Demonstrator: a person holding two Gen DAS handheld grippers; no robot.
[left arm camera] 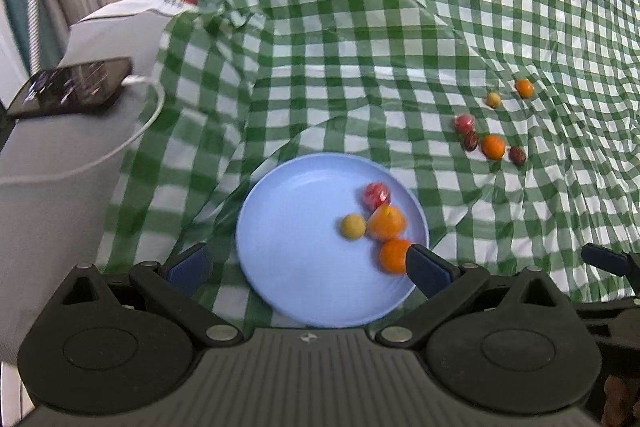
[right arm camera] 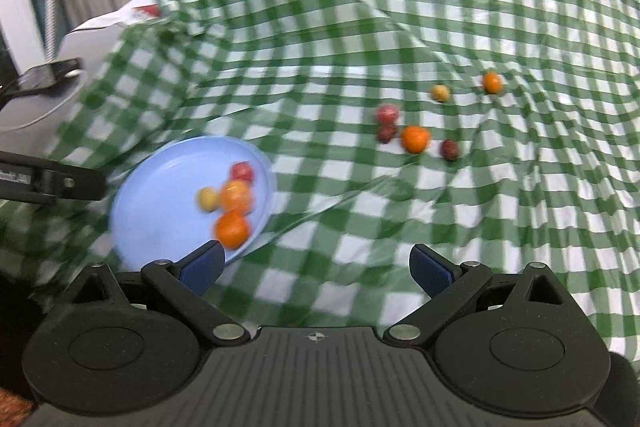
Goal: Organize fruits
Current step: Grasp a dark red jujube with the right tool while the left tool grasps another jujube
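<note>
Left gripper (left arm camera: 308, 269): jaws spread wide, nothing between them, hovering over the near part of the blue plate (left arm camera: 288, 227). Its right fingertip (left arm camera: 426, 265) overlaps the near orange (left arm camera: 394, 255) in the left wrist view; contact or just in front, can't tell from this angle.

Right gripper (right arm camera: 316, 267): also wide open and empty, over bare green-checked tablecloth (right arm camera: 440, 227) just right of the plate (right arm camera: 160, 211). Its left fingertip (right arm camera: 202, 267) sits at the plate's near-right rim in the right wrist view.

On the plate, all bunched toward its right edge:
- red fruit (left arm camera: 376, 195), farthest back
- orange-coloured fruit with a pointed top (left arm camera: 386, 223) in the middle, touching the red one
- small yellow fruit (left arm camera: 353, 226) just left of it
- the near orange at the front

Loose on the cloth, well right of and beyond the plate:
- red fruit (left arm camera: 464, 122) with a dark brown-red one (left arm camera: 471, 140) right against it
- larger orange (left arm camera: 493, 146) just beside those
- second dark fruit (left arm camera: 517, 155) just right of the orange
- further back: small yellowish fruit (left arm camera: 493, 99) and small orange (left arm camera: 524, 87), near each other, apart from the cluster

The right wrist view is motion-blurred, so the fruit types on the plate are probably as listed but I wouldn't swear to them.

The cloth is heavily wrinkled and rises in folds at the far edge. At the left edge, off the cloth, a dark phone (left arm camera: 72, 91) lies on a grey surface (left arm camera: 48, 195) with a white cable (left arm camera: 148, 115) plugged in.
</note>
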